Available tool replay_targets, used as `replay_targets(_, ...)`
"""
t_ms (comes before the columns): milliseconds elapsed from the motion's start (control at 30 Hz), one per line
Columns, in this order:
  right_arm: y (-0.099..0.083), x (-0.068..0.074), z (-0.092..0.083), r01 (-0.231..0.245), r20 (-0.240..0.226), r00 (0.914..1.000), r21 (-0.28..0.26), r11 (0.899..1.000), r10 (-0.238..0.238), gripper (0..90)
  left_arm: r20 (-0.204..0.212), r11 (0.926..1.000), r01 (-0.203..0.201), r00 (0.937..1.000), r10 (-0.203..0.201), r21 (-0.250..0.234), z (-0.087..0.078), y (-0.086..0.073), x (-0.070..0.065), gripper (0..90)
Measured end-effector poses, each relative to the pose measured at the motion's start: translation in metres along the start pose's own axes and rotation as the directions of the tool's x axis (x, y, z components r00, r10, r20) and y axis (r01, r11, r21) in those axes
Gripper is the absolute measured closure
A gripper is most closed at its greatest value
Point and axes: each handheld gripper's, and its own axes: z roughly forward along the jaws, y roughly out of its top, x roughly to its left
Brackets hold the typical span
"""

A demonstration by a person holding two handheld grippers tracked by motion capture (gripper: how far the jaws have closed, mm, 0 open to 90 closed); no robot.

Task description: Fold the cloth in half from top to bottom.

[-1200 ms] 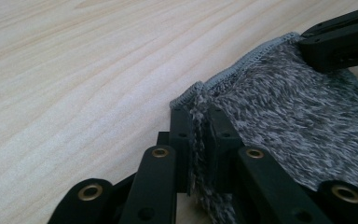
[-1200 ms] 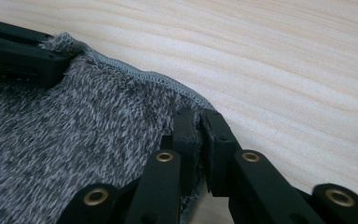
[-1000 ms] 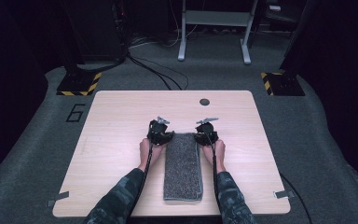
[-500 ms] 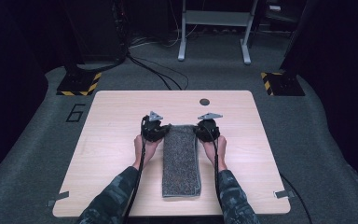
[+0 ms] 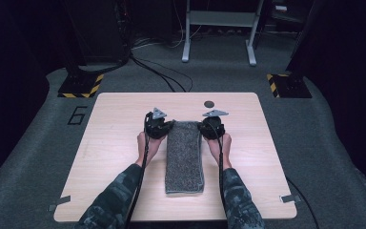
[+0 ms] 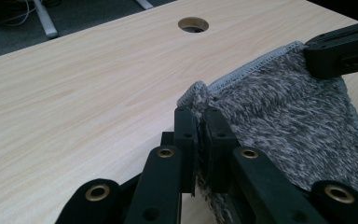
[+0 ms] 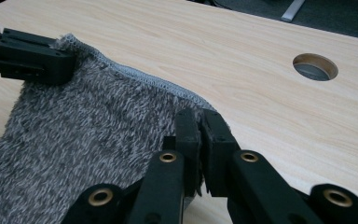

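Towel (image 5: 185,157): grey, fuzzy, folded into a long narrow strip; lies on the table at its middle, running from the near edge region toward the far side, its far end held between the two grippers. Far edge shows a pale stitched hem in both gripper views (image 6: 261,63) (image 7: 140,77).
Table (image 5: 114,143): pale wood-grain top, rectangular, standing on dark grey carpet; tape tabs at both near corners.
Forearms: camouflage-patterned sleeves come in from the bottom of the high view, one on each side of the towel.
Left hand (image 5: 147,143): just left of the towel, wrapped around its gripper.
Right hand (image 5: 218,143): just right of the towel, wrapped around its gripper.
Left gripper (image 5: 164,128): at the towel's far left corner; in the left gripper view (image 6: 199,112) the jaws are pressed together with the corner of the towel pinched between them, the fabric bunched up at the tips.
Right gripper (image 5: 205,128): at the towel's far right corner; in the right gripper view (image 7: 200,122) the jaws are closed tight on the towel's corner.
Cables: a black one trails from each gripper back along each forearm.
Hole (image 5: 209,103): small, round, in the tabletop beyond the right gripper, apart from the towel.
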Motion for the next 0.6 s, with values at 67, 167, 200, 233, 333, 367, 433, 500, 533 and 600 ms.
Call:
replay_targets(67, 0.003, 0.0, 0.0, 0.001, 0.003, 1.0, -0.008, 1.0, -0.001, 86.4, 0.001, 0.9999, 0.008, 1.0, -0.008, -0.009, 0.002, 0.001, 0.003, 85.3)
replay_targets(167, 0.01, -0.001, 0.0, 0.012, 0.004, 0.9999, -0.033, 0.999, -0.012, 86.3, 0.005, 0.9998, -0.008, 1.0, 0.008, -0.017, 0.003, 0.003, 0.005, 85.2)
replay_targets(200, 0.01, -0.001, 0.0, 0.012, 0.004, 0.9999, -0.033, 0.999, -0.012, 86.3, 0.004, 0.9998, -0.015, 0.9999, 0.015, -0.014, 0.004, 0.003, 0.006, 85.2)
replay_targets(233, 0.011, -0.001, 0.0, 0.01, 0.006, 0.9999, -0.028, 1.0, -0.009, 86.3, 0.001, 0.9997, -0.017, 0.9999, 0.017, -0.02, 0.005, 0.003, 0.006, 85.3)
replay_targets(333, 0.014, -0.002, 0.003, 0.023, 0.011, 0.9997, -0.033, 0.999, -0.023, 86.3, 0.006, 0.9997, -0.007, 1.0, 0.007, -0.021, 0.008, 0.004, 0.009, 85.2)
replay_targets(367, 0.014, -0.002, 0.003, 0.02, 0.011, 0.9998, -0.035, 0.999, -0.019, 86.3, 0.01, 0.9998, -0.004, 0.9999, 0.004, -0.02, 0.009, 0.006, 0.011, 85.3)
replay_targets(433, 0.017, -0.003, 0.003, 0.033, 0.02, 0.9993, -0.042, 0.999, -0.032, 86.3, 0.015, 0.9995, 0.005, 0.9999, -0.005, -0.03, 0.01, 0.009, 0.013, 85.2)
replay_targets(500, 0.019, -0.005, 0.003, 0.029, 0.022, 0.9994, -0.037, 0.999, -0.028, 86.3, 0.009, 0.9995, -0.005, 0.9999, 0.005, -0.03, 0.012, 0.012, 0.014, 85.2)
replay_targets(533, 0.02, -0.006, 0.002, 0.036, 0.027, 0.999, -0.045, 0.998, -0.035, 86.3, 0.018, 0.9997, -0.001, 0.9998, 0.002, -0.026, 0.011, 0.013, 0.015, 85.1)
replay_targets(600, 0.022, -0.006, 0.0, 0.038, 0.026, 0.999, -0.053, 0.998, -0.036, 86.3, 0.011, 0.9993, -0.007, 0.9999, 0.007, -0.038, 0.011, 0.015, 0.014, 85.2)
